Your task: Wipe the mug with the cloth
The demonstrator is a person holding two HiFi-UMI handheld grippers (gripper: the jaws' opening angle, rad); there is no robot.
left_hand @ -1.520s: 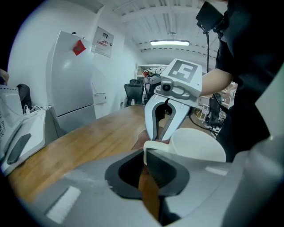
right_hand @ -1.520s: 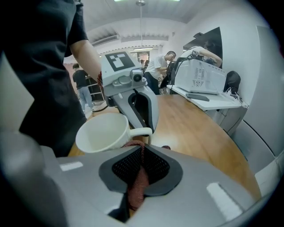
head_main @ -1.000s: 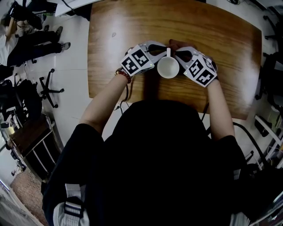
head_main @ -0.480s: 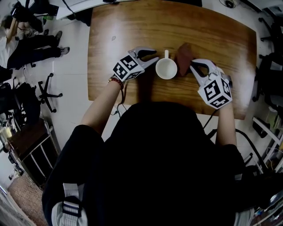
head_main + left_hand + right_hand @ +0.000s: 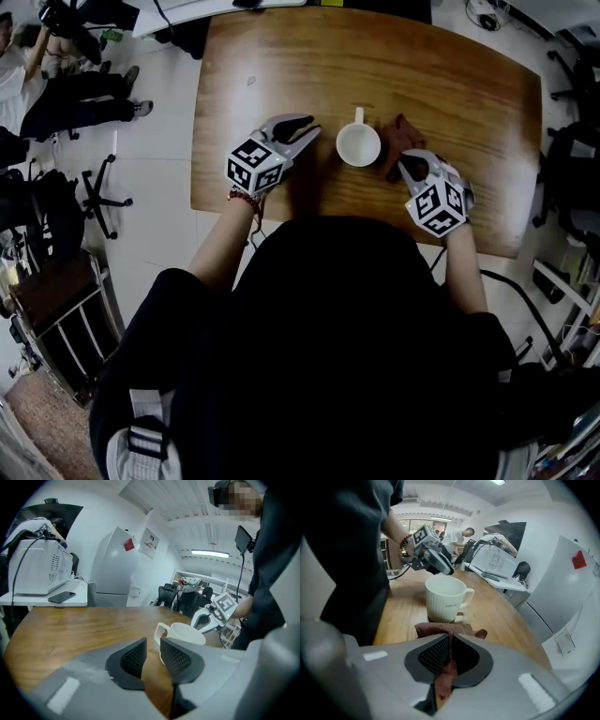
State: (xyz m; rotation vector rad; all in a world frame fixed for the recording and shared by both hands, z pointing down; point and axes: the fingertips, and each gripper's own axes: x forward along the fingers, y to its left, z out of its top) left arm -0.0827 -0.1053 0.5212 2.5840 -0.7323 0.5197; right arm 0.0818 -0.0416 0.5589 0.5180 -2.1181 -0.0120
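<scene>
Wooden counter, office surroundings. The white mug stands upright at mid-counter, and the cloth lies just beside it on the right, pinched in the closed right claw, the nearer one. The left claw stands apart to the left, its jaws just opened to a narrow gap, nothing between them.

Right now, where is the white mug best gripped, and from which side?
Clamp the mug on its left wall, over the rim, from the left: it stands upright, handle pointing away, cloth on its right in the shut right tongs. The left tongs, just opened and empty, are nearest.
</scene>
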